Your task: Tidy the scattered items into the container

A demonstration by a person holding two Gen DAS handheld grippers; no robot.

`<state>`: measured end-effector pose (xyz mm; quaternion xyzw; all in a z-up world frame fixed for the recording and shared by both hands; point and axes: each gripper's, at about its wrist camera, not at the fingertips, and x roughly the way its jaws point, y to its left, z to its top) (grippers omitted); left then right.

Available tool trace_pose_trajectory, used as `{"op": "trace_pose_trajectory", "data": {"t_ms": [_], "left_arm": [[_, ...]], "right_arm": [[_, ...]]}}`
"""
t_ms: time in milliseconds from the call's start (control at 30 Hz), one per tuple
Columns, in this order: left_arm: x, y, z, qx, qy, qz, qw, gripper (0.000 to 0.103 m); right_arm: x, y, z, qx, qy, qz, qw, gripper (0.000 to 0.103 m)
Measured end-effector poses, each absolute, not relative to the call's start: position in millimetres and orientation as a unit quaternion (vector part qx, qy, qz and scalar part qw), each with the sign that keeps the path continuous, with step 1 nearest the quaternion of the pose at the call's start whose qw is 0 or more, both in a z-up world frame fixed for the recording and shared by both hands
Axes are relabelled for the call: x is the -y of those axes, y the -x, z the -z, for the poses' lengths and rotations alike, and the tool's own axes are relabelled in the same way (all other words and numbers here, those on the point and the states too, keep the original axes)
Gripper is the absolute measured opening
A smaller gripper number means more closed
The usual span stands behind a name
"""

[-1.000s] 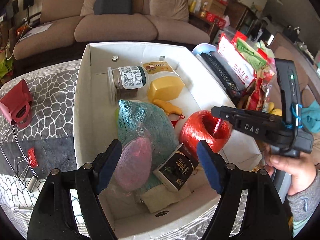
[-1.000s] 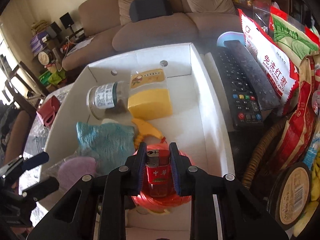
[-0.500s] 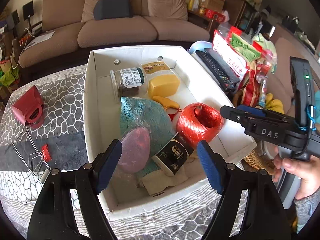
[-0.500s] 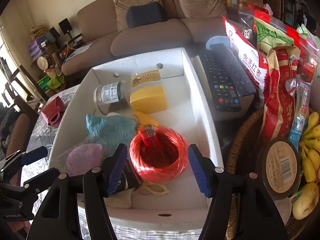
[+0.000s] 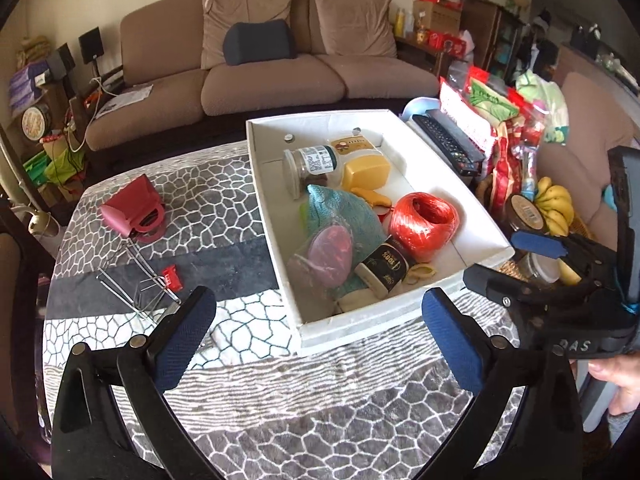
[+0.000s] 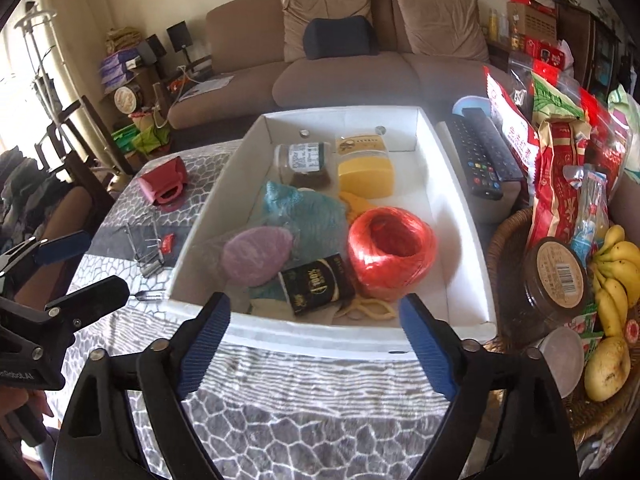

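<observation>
Between drops: both tongs, left gripper (image 5: pixel 318 326) & right gripper (image 6: pixel 314 338), have just been opening, now fully wide, nothing between the jaws, near edge of the white box (image 5: pixel 360 330). Next: left goes for the red pouch (image 5: pixel 134 208) on the cloth, left of box; soft, prob. a small bag, w/ wire bits (image 5: pixel 138 284) & red clip (image 5: pixel 172 276) near it.

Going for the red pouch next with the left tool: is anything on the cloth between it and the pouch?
Nothing blocks a raised approach. The left tool hangs open and empty above the cloth. On the cloth between it and the red pouch lie only low things: the wire rack and a small red lighter.
</observation>
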<state>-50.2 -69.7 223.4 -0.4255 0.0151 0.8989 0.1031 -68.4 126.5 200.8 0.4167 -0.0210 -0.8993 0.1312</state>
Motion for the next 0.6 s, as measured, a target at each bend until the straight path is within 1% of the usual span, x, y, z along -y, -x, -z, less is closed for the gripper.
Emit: {"op": "trace_pose_trajectory", "data": {"t_ms": [133,233,333,400,467,533,600], "left_arm": [[103,28,-222,-0.005,0.428,-0.899,0.086,0.103],[149,10,-210,0.029,0.431,-0.899,0.070,0.103],[213,-3,-176,0.074,0.452,-0.888,0.053,0.103],[258,-13,-145,0.087,0.475,-0.876,0.004,0.103],[302,-24,-119,0.120,0.485,-0.865,-0.032,0.103],[334,-31,-101,0.149,0.491,-0.857,-0.059,0.103],[351,-34,-90,0.157,0.487,-0.857,-0.070,0.103]], "right_arm": [[-96,44,-206,0.013,-0.415,0.899,0.140,0.103],[-69,27,-206,0.018,-0.418,0.893,0.167,0.103],[-36,7,-202,0.004,-0.416,0.888,0.194,0.103],[-13,-8,-195,-0.013,-0.414,0.886,0.210,0.103],[9,-21,-184,-0.025,-0.407,0.884,0.229,0.103],[31,-30,-169,-0.033,-0.406,0.879,0.249,0.103],[53,-34,-150,-0.040,-0.412,0.869,0.270,0.103]]}}
